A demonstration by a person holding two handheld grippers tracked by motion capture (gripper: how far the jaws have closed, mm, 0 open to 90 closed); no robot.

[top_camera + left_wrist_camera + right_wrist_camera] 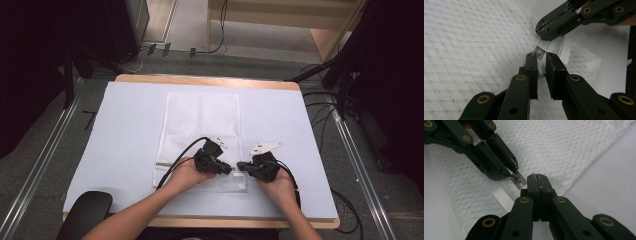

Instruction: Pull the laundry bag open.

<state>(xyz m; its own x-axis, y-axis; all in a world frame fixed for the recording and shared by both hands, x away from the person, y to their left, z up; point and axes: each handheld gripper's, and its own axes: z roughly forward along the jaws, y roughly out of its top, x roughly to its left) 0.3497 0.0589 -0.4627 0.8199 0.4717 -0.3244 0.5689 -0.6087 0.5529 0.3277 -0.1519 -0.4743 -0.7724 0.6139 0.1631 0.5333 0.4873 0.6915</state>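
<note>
The white mesh laundry bag (200,140) lies flat on the pale blue surface (125,150), and all the action is at its near edge, where a zipper line crosses it. This is thin, floppy netting: light, soft, likely to bunch and drag if pulled without an anchor. The sensible places to take hold are the small metal zipper pull (517,179) and the stiff white fabric tab (502,198) at the zipper's end, not the loose mesh.

In the left gripper view, the left gripper (541,62) has its jaws nearly together with a narrow gap left, the little metal pull sitting right at the tips. From the right gripper view those tips (511,171) seem to pinch it, though whether the pads truly press on it I cannot tell.

The right gripper (538,180) has its jaws fully together just beside the pull, at the bag's end by the white tab. In the left gripper view its tip (549,28) bears on a folded bit of white fabric (554,47); a real grip looks likely but isn't certain.

From the high view, both grippers (220,162) (250,166) meet tip to tip over the bag's near right portion. My read: one steadies the end, one works the slider.
</note>
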